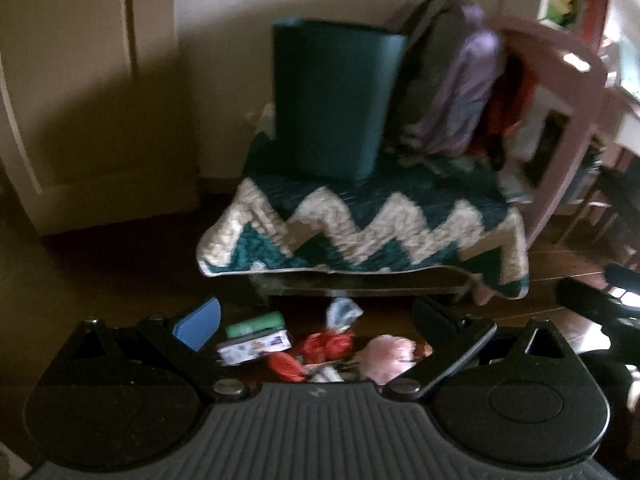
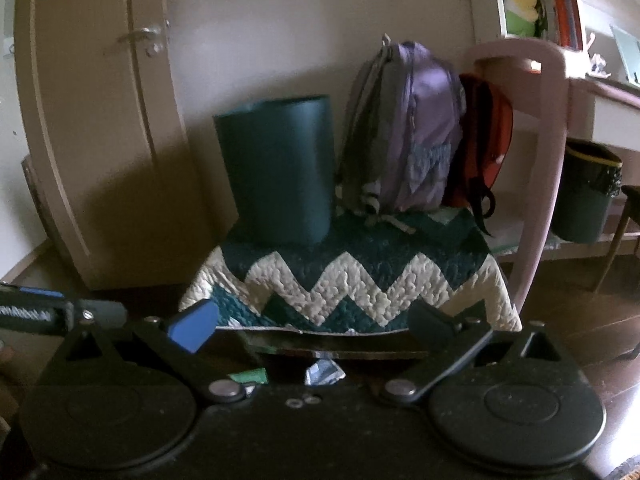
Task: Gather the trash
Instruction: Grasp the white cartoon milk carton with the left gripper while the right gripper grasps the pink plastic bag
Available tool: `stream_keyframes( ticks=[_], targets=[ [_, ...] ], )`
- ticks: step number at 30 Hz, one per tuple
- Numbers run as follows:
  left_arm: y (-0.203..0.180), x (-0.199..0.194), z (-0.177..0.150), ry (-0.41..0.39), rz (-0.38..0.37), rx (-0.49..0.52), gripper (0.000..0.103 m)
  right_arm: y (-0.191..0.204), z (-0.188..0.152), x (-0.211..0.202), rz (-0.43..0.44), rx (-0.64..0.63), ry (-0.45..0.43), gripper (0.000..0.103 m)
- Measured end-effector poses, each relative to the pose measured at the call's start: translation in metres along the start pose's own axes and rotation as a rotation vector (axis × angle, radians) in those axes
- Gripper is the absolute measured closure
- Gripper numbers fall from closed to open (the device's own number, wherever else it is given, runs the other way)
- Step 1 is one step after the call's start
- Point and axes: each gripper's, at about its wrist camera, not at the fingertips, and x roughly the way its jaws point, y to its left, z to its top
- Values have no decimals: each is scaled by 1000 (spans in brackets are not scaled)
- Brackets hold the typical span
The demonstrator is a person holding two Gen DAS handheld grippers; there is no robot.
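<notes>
Trash lies scattered on the dark wood floor (image 1: pixel 560 276) in front of a low bench, between the fingers of the left tongs (image 1: pixel 316 328) in its own view: a green roll (image 1: pixel 256 323) touching a white printed packet (image 1: pixel 256 347), red crumpled wrappers (image 1: pixel 326 345) near the middle, a pink crumpled piece (image 1: pixel 390 354) to the right, a pale blue-white wrapper (image 1: pixel 343 312) just behind the red.

Left tongs: spread wide, holding nothing, hovering above the pile.

Right tongs (image 2: pixel 316 326): also spread wide, empty. Beyond their body only the green roll (image 2: pixel 250 376) and a foil-like wrapper (image 2: pixel 323 372) show at the bench's foot.

Bench covered by a teal-and-cream zigzag quilt (image 2: pixel 344 284). On it, a teal bin (image 2: pixel 280 172) stands upright at left; a purple backpack (image 2: pixel 416 128) beside it, a red bag (image 2: pixel 490 136) next to that. Pink chair frame (image 2: pixel 548 160) at right; a dark lined bin (image 2: pixel 588 192) on the floor beyond. Cream wardrobe door (image 2: pixel 100 120) at left.
</notes>
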Motion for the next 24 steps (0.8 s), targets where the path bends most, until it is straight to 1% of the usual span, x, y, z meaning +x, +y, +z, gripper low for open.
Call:
stream_keyframes(
  ticks=[4, 6, 11, 13, 16, 19, 21, 23, 24],
  targets=[
    [30, 41, 18, 44, 43, -29, 0, -9, -3, 39, -8, 6, 71, 3],
    [43, 62, 28, 55, 78, -26, 0, -15, -2, 60, -3, 7, 112, 4],
    [66, 117, 48, 107, 126, 7, 0, -27, -5, 116, -24, 26, 194, 4],
    [75, 141, 50, 129, 141, 17, 0, -34, -8, 142, -41, 30, 233, 4],
    [89, 187, 48, 196, 172, 27, 0, -43, -15, 178, -58, 36, 283, 5],
    [104, 232, 41, 275, 160, 19, 0, -48, -24, 214, -47, 37, 329, 6],
    [110, 263, 32, 334, 155, 33, 0, -53, -31, 240, -43, 40, 367, 6],
    [115, 288, 23, 364, 119, 62, 0, -60, -40, 265, -47, 67, 405, 6],
    [115, 300, 17, 373, 107, 92, 0, -61, -44, 278, -50, 79, 427, 6]
  ],
)
